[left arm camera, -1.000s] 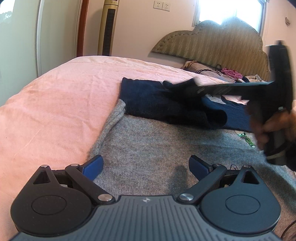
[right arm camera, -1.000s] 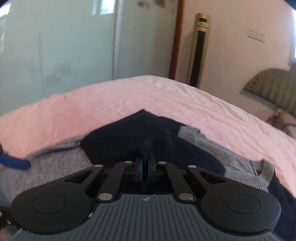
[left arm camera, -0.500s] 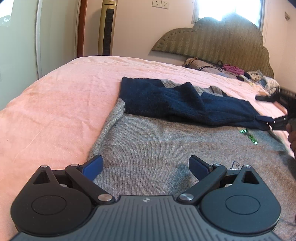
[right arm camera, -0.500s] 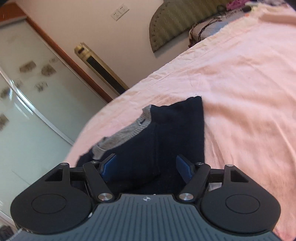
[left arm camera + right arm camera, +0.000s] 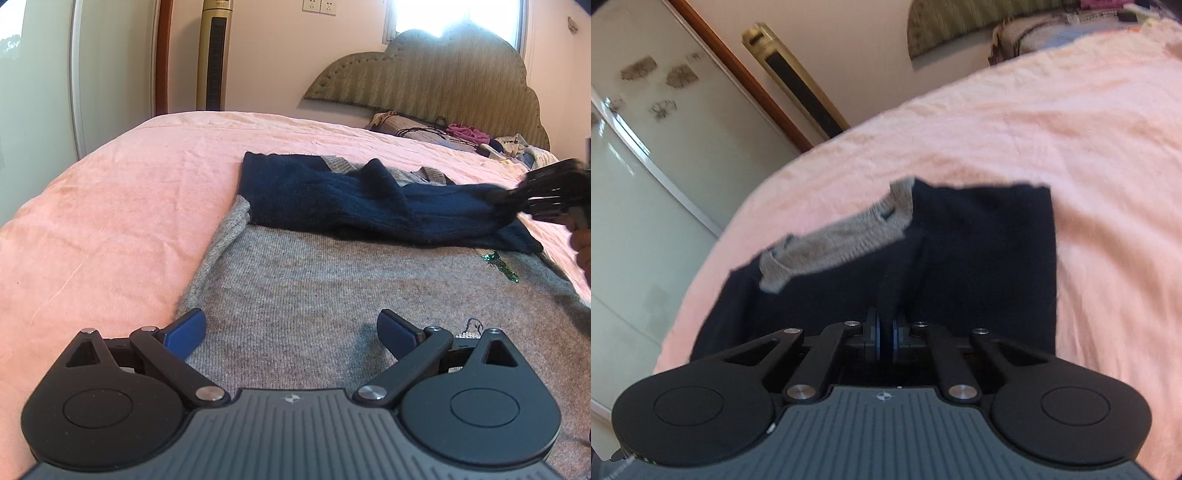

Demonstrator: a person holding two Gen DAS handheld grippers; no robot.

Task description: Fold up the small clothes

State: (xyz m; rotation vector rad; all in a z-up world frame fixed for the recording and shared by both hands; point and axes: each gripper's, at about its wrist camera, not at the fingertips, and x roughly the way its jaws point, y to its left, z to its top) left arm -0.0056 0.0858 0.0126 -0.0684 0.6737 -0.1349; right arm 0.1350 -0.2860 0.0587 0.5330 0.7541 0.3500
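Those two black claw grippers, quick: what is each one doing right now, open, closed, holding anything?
Left gripper: open, nothing held, above the grey knitted sweater.
Right gripper: jaws have just closed, pinching a fold of the dark navy knitted sleeve.

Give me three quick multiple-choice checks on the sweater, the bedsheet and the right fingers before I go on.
1. The navy sleeve lies: A) across the grey sweater's top part B) on the floor C) over the headboard.
2. The bedsheet is: A) white B) pink C) green.
3. The right gripper is: A) wide open B) out of view C) shut on navy fabric.

A: the left wrist view shows the sleeve stretched over the grey knit.
B: pink surrounds the clothes in both views.
C: its fingers, having just closed, pinch a navy fold.
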